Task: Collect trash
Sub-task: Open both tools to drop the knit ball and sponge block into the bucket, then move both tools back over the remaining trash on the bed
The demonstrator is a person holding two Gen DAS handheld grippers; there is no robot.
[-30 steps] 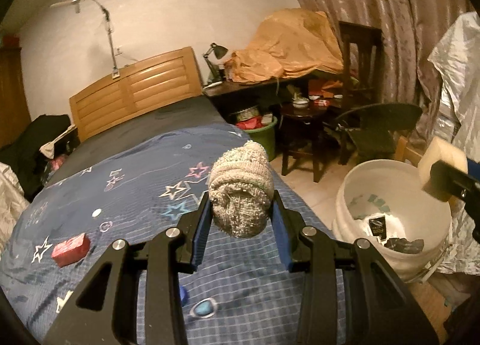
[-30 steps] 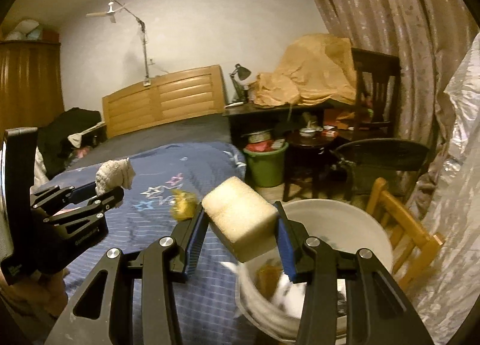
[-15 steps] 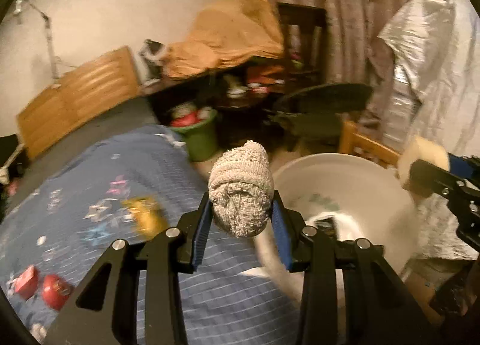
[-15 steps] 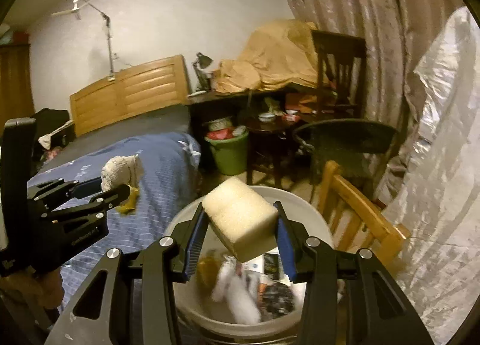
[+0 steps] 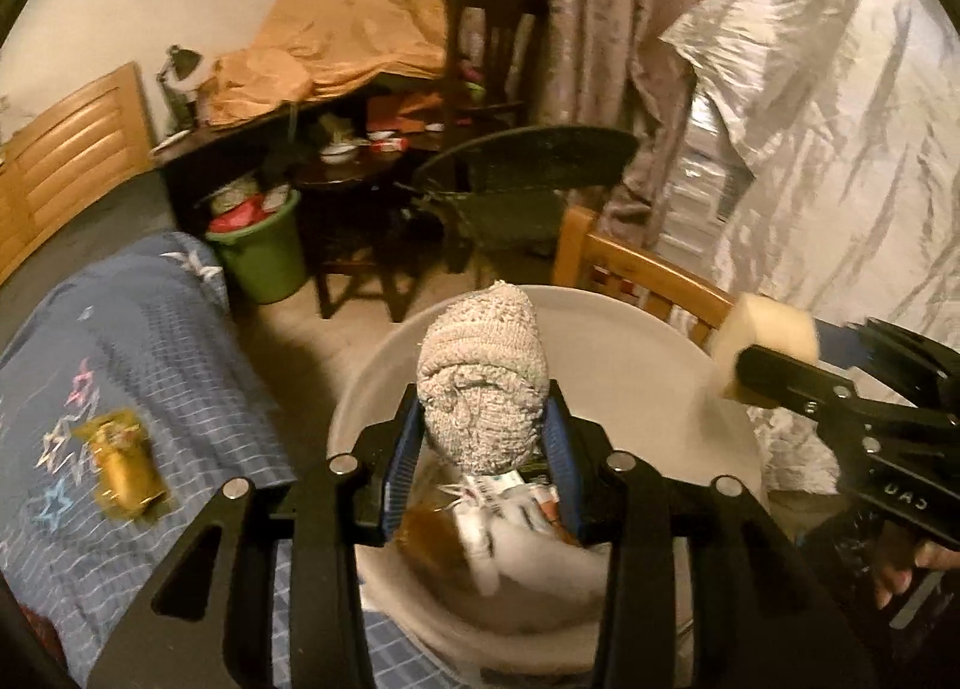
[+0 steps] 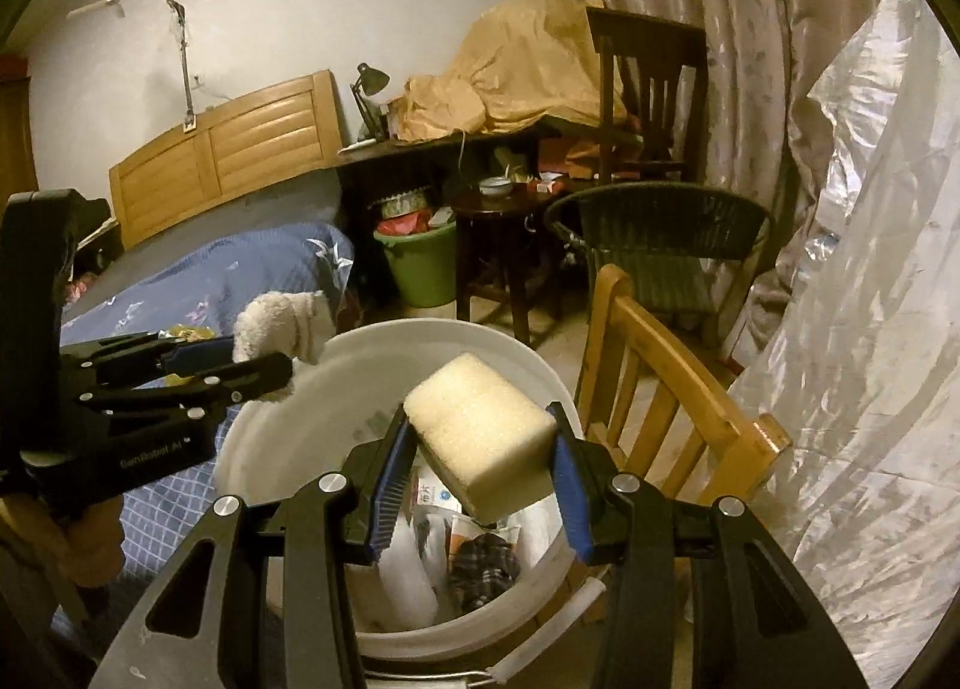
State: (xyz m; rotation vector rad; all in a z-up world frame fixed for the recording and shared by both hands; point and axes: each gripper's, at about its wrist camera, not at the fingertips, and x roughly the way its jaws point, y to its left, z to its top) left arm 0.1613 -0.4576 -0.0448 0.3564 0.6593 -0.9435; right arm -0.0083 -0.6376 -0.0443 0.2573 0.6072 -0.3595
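A second ago both my tongs were out over the star-patterned blanket [image 5: 150, 341]; now they hang above the white bucket [image 6: 336, 389], so the carry is over and only the drop is left. My left gripper [image 5: 483, 437] has the balled grey knitted sock [image 5: 483, 371] between its blue pads, and its jaws have just been opening; the sock still sits upright between them and has not fallen, so I judge the release has only begun. From that side the sock is over the bucket's near half, with wrappers and papers already lying below it. My right gripper [image 6: 480, 461] is clenched on the pale foam sponge block [image 6: 480, 428], its grip unchanged across the second, and the block hangs over the middle of the bucket's mouth. Left behind on the blanket is a crumpled gold wrapper [image 5: 123, 458], well apart from the bucket, so I reckon another trip is needed once these two pieces are let go. The wooden chair [image 6: 660, 389] stands just beside the bucket's far rim
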